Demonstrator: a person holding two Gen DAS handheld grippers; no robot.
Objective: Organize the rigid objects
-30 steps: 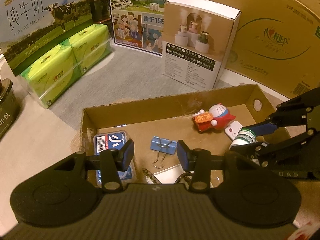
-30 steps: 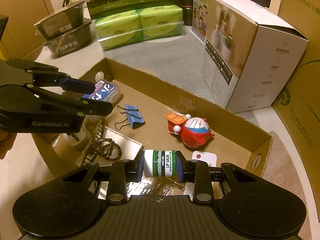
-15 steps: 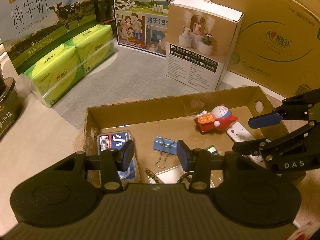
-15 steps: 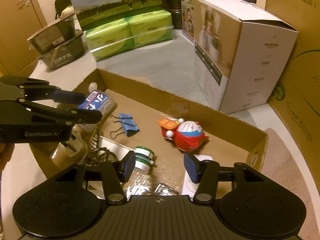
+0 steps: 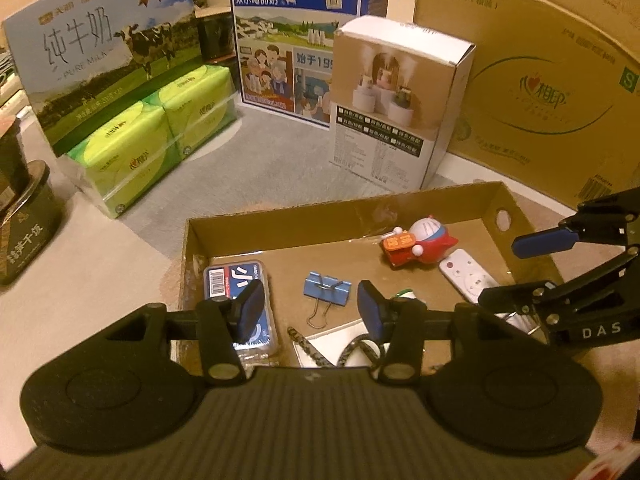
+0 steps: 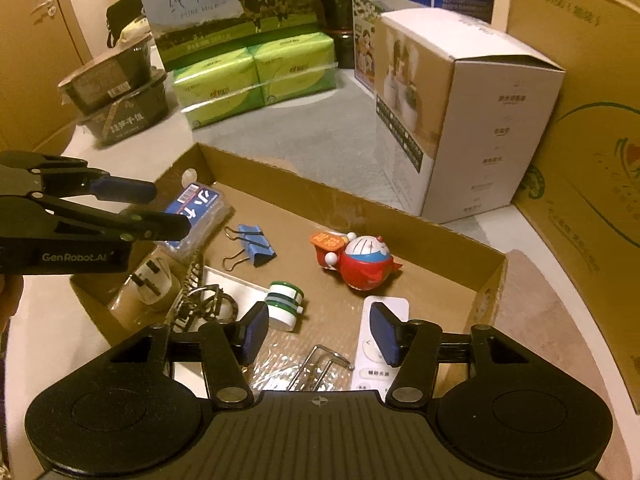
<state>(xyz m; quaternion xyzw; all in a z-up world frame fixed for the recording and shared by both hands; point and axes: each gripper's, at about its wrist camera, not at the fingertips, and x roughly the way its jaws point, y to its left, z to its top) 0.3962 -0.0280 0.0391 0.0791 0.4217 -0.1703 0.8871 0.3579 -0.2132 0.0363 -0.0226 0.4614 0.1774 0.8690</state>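
Released since a second ago: lip salve (image 6: 285, 305), dropped from right gripper (image 6: 318, 332) into tray (image 6: 486, 276); jaws just opened further, half wide, empty. Left gripper (image 5: 307, 307) also just opened further, narrow, empty. Salve lying on its side just ahead-left of right claw, axis slanting across, nearer right hand. Also in tray: clip (image 6: 256, 244), toy (image 6: 362, 260), remote (image 6: 380, 344), blue case (image 6: 196, 212), plug (image 6: 154, 282).

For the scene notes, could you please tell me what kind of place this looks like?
Probably a home room or storage corner: milk cartons, tissue packs and a large shipping box stand on the surface around a shallow cardboard tray of household odds and ends.
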